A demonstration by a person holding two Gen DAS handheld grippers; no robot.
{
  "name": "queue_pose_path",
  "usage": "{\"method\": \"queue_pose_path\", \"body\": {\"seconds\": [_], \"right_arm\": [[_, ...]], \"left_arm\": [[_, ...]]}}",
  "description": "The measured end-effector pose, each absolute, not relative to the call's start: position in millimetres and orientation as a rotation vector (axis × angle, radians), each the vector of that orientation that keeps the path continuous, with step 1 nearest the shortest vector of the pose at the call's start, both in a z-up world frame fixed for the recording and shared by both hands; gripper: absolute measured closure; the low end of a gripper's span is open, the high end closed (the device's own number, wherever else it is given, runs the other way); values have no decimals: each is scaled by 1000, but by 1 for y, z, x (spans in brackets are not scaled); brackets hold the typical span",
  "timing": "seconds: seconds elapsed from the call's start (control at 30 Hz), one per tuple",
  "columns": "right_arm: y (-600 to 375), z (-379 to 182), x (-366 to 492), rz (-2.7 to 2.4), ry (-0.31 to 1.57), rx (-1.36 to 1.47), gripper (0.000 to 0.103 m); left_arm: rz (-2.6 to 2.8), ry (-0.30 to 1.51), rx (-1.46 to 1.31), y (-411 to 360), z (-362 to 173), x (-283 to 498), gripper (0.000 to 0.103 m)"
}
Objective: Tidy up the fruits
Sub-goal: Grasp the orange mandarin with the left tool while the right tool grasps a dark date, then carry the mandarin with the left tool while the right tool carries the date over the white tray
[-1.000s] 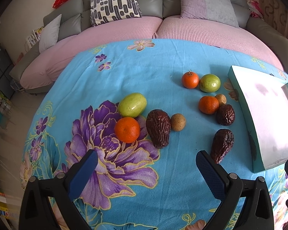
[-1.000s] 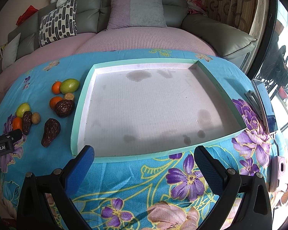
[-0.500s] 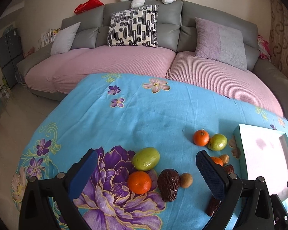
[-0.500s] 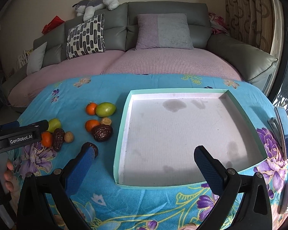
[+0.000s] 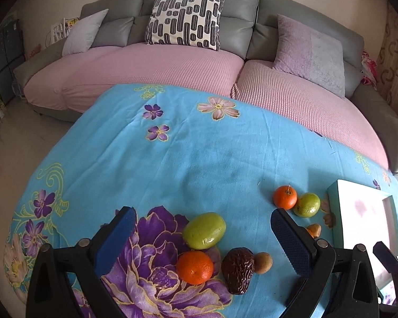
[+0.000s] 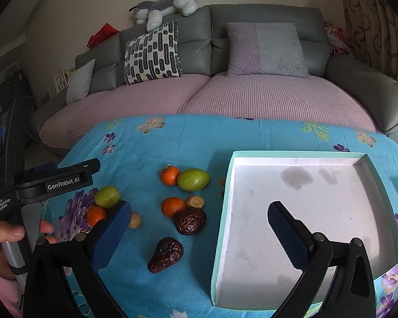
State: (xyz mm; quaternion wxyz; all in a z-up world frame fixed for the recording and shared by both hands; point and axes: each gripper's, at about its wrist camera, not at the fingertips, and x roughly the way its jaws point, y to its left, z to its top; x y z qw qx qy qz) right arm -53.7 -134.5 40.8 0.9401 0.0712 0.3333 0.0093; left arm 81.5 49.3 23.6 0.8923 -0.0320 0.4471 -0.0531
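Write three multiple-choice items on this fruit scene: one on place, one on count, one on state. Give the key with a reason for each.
1. Where do the fruits lie relative to the tray?
A. inside it
B. on the cloth to its left
C. on the sofa

2. How many orange tangerines show in the right wrist view?
A. one
B. three
C. five

3. What is the state of the right gripper?
A. open, holding nothing
B. shut on a green fruit
C. shut on the tray's rim

Key:
1 B, since the fruits, such as the green fruit and the dark wrinkled fruit, rest on the blue floral cloth left of the tray, whose floor holds no fruit.
2 B, since one tangerine sits by the green fruit, a second nearer, and a third further left.
3 A, since its jaws stand wide apart with nothing between them.
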Motion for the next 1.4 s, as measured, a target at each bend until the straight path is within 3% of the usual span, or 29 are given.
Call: {"method": "queue_pose_path", "body": {"seconds": [0.27,0.33,0.47,0.6,0.77,1.0,1.1,1.4], "right_arm": [[-121,19,-41,49,792,136,27],[-118,10,-40,55,834,141,28],[-109,-10,-36,60,910,113,30],[-108,-22,-35,56,949,124,38],[-107,-24,-37,66,952,124,46],[-99,-26,-36,95,948,131,65],[-97,-24,-38,97,937,130,72],[-104,-8,-43,87,882,144,74]], "left_arm": [[-123,1064,-139,58,-6,66,1],[-115,1093,-189,64,-13,67,2],[-115,1156,-269,71,-28,66,18],[-134,1181,-340,75,-33,65,24],[-146,1176,-374,79,-30,60,44],[-123,1184,-392,87,-27,55,62],[-124,1175,-405,89,-25,55,63],[-173,1044,-468,101,10,49,63]]}}
